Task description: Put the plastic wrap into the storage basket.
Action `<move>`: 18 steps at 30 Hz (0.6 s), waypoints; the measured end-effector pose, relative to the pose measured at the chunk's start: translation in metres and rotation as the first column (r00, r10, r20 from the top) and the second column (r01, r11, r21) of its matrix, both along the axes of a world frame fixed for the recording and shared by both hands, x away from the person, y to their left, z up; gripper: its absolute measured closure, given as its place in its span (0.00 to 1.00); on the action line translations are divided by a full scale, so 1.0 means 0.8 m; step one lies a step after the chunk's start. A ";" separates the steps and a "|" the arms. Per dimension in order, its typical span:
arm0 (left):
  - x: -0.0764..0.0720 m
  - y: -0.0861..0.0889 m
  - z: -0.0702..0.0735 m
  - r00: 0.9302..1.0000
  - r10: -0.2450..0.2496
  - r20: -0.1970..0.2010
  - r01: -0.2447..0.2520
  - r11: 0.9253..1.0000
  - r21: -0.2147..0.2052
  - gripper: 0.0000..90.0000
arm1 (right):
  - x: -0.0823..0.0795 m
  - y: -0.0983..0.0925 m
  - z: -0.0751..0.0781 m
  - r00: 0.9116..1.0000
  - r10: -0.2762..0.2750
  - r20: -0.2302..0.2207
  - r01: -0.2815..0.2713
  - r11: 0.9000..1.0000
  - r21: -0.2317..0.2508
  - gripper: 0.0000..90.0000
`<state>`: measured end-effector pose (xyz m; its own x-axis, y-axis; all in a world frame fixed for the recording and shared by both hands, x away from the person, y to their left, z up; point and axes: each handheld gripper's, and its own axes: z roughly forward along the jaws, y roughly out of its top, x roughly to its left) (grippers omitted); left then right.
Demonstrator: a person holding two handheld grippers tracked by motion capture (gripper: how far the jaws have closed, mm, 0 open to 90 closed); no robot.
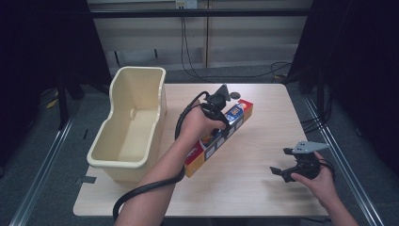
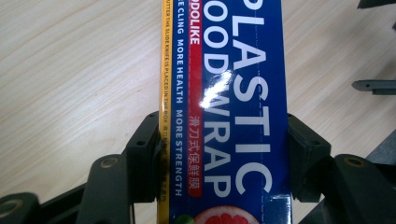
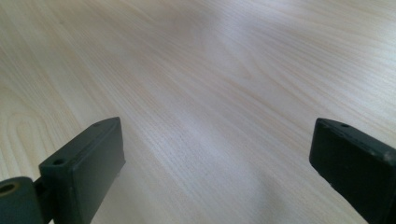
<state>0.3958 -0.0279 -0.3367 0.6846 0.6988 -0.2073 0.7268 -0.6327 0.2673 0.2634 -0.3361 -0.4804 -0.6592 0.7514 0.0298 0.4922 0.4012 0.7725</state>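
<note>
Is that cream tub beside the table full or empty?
Empty. The high view looks straight into the cream tub and shows bare inner walls and floor; the plastic wrap box is outside it, over the table.

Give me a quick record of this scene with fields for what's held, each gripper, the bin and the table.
held item: plastic food wrap box, long and blue
left gripper: shut on the box's two long sides
right gripper: open, nothing between the jaws, above bare table
bin: cream plastic, no contents visible, left of the box
table: light wood
</note>
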 end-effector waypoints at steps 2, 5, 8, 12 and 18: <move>0.001 0.005 0.006 1.000 0.012 0.003 -0.012 1.000 -0.001 0.45 | 0.000 0.000 0.000 1.000 0.006 -0.005 -0.006 1.000 0.005 0.03; 0.002 0.014 0.015 1.000 0.018 -0.004 -0.018 1.000 -0.001 0.45 | 0.000 0.001 0.000 1.000 0.013 -0.005 -0.013 1.000 0.006 0.02; 0.004 0.023 0.023 0.999 0.033 -0.012 -0.033 0.999 -0.002 0.45 | 0.000 0.000 -0.001 1.000 0.017 -0.007 -0.017 1.000 0.009 0.02; 0.006 0.035 0.035 0.999 0.044 -0.004 -0.044 0.999 0.013 0.45 | -0.001 0.002 0.000 1.000 0.021 -0.004 -0.020 1.000 0.009 0.02; 0.007 0.050 0.048 0.997 0.073 -0.008 -0.073 0.997 0.006 0.45 | -0.001 0.004 -0.001 0.999 0.034 -0.011 -0.034 0.999 0.000 0.02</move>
